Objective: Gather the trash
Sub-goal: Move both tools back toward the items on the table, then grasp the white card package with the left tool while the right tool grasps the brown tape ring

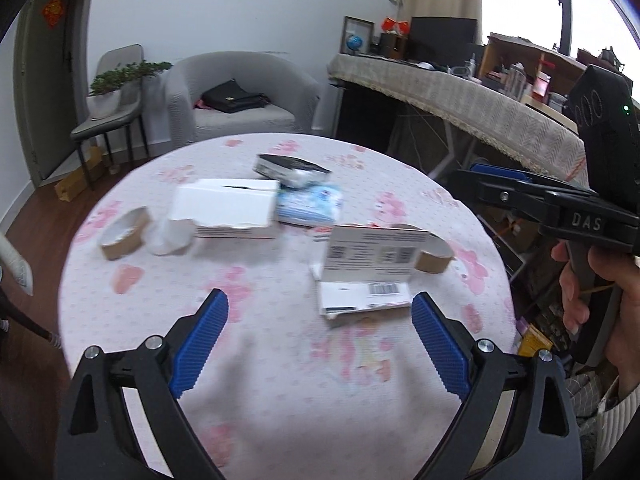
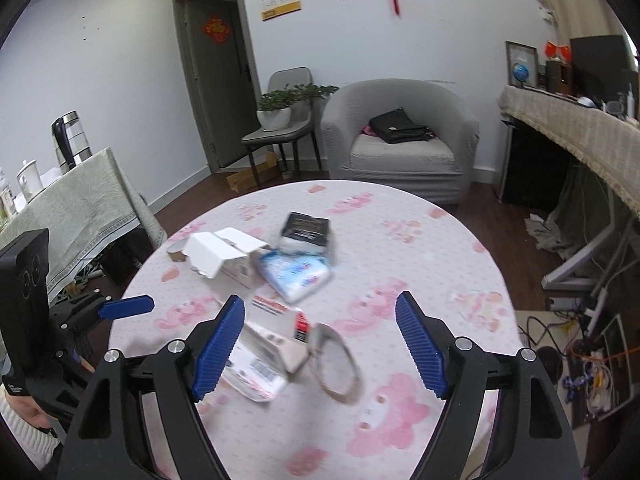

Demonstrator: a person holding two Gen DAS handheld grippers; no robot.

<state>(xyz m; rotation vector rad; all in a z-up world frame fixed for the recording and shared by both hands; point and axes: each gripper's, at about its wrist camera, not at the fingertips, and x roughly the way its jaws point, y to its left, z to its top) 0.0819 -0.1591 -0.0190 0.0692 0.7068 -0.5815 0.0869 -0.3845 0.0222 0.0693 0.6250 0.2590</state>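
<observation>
Left wrist view is showing the left gripper (image 1: 320,312) hanging with its jaws spread wide and empty over the round table (image 1: 256,360). The torn white carton (image 1: 364,268) is lying just ahead of it, long axis running across the frame, label flap tilting up. A white box (image 1: 228,208), tape rolls (image 1: 122,234) and a blue tissue pack (image 1: 310,204) are sitting farther back. The right gripper (image 2: 320,322) is also gaping empty above the carton. Motion blur is smearing the printing. A grey armchair (image 2: 400,136) is standing behind, on a dark wood floor.
</observation>
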